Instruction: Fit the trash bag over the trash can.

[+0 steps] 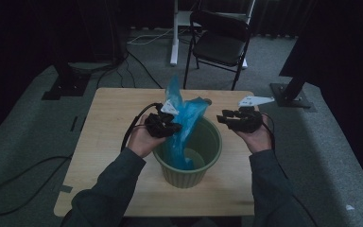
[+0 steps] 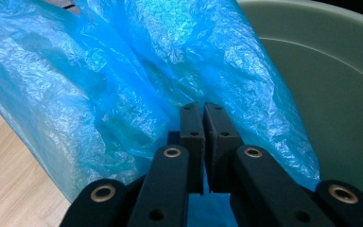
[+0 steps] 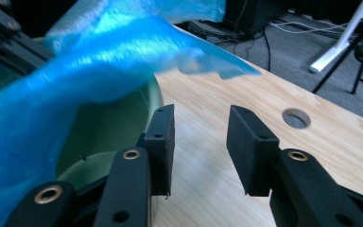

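A thin blue plastic bag (image 1: 185, 119) rises out of a green ribbed bin (image 1: 216, 138) in the middle of the wooden table (image 1: 108, 118). My left gripper (image 1: 172, 126) is at the bin's left rim. In the left gripper view the left gripper (image 2: 203, 108) is shut on a fold of the bag (image 2: 123, 71), with the bin's inner wall (image 2: 340, 94) to the right. My right gripper (image 1: 223, 118) hovers just right of the bin. The right gripper (image 3: 201, 113) stands open with nothing between its jaws; the bag (image 3: 75, 85) and the bin (image 3: 118, 123) lie to its left.
A round hole (image 3: 296, 118) is cut in the tabletop near the far edge. Beyond the table stand a black folding chair (image 1: 220, 40) and a white desk leg (image 1: 174, 33). Cables run over the carpet, and black stand bases (image 1: 293, 92) sit at both sides.
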`<state>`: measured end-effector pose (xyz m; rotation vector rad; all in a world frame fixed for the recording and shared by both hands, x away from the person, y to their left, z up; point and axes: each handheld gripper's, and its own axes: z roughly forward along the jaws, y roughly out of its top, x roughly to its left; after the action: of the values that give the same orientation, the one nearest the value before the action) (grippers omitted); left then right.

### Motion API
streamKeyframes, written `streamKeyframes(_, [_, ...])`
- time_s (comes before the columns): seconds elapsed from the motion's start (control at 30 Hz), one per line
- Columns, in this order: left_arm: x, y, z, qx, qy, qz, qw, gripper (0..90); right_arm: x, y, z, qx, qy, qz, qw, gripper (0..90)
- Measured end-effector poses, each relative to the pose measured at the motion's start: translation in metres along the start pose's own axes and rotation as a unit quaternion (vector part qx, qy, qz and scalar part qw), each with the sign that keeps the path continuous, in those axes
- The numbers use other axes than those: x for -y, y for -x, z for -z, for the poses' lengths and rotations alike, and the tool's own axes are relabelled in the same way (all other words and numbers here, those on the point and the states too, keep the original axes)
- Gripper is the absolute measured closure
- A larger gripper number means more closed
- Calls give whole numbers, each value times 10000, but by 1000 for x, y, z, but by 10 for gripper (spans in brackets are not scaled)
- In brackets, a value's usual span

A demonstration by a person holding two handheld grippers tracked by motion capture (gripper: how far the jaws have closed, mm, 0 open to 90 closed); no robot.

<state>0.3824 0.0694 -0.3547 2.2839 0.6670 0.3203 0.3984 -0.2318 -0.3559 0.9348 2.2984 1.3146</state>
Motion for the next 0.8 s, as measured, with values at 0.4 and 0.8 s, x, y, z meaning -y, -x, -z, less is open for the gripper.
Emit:
streamKeyframes(0.4, [2,2,-1,32,-63,-65,10000,849,-23,-11,-23,-390,62,-3,9992,548])
streamKeyframes(0.8, [3,3,0,81,-17,-56,9999,819,-27,-19,-39,-640,-102,-38,9979,746])
